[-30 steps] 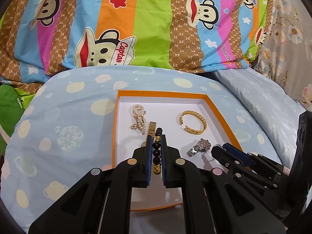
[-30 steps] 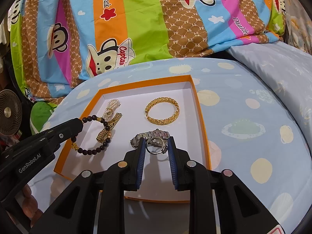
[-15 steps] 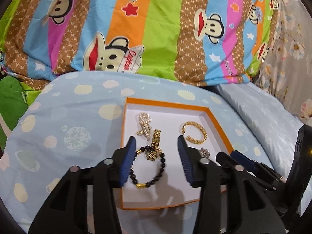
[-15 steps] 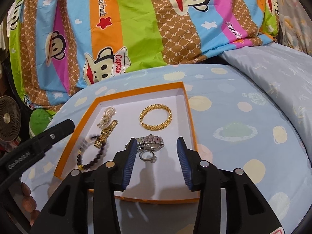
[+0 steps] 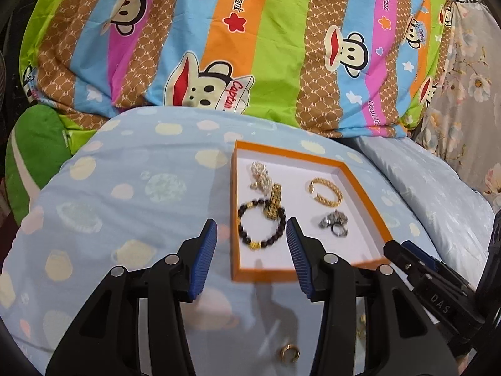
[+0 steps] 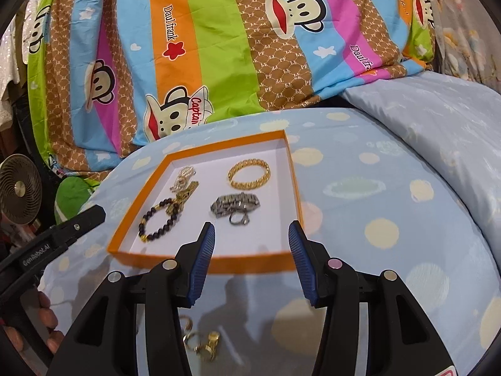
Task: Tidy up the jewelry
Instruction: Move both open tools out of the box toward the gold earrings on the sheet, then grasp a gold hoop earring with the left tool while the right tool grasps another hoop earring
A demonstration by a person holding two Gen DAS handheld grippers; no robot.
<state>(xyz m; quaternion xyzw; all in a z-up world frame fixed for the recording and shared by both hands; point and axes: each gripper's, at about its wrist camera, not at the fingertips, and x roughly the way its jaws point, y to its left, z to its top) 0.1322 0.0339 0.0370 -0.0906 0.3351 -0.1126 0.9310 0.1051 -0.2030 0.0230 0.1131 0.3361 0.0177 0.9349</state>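
Observation:
An orange-rimmed white tray (image 5: 366, 194) (image 6: 292, 172) lies on the blue spotted bedding. In it lie a black bead bracelet (image 5: 261, 227) (image 6: 158, 221), a gold watch band (image 5: 274, 200), a pearl piece (image 5: 259, 175) (image 6: 184, 175), a gold bangle (image 5: 325, 191) (image 6: 249, 174), a silver watch (image 5: 333, 219) (image 6: 235, 203) and a silver ring (image 6: 239, 219). My left gripper (image 5: 250, 250) is open and empty above the tray's near left corner. My right gripper (image 6: 252, 250) is open and empty over the tray's near edge. Gold rings (image 6: 200, 341) (image 5: 288, 352) lie on the bedding in front of the tray.
A striped cartoon-monkey quilt (image 5: 250, 47) (image 6: 219, 47) rises behind the tray. A second blue pillow (image 6: 422, 109) lies to the right. A small fan (image 6: 18, 188) and a green cushion (image 5: 34, 153) are at the left. The other gripper shows at each view's edge.
Both grippers opened wide and pulled back from the tray. The left let go of the bead bracelet and the right let go of the silver ring; both now lie in the tray.

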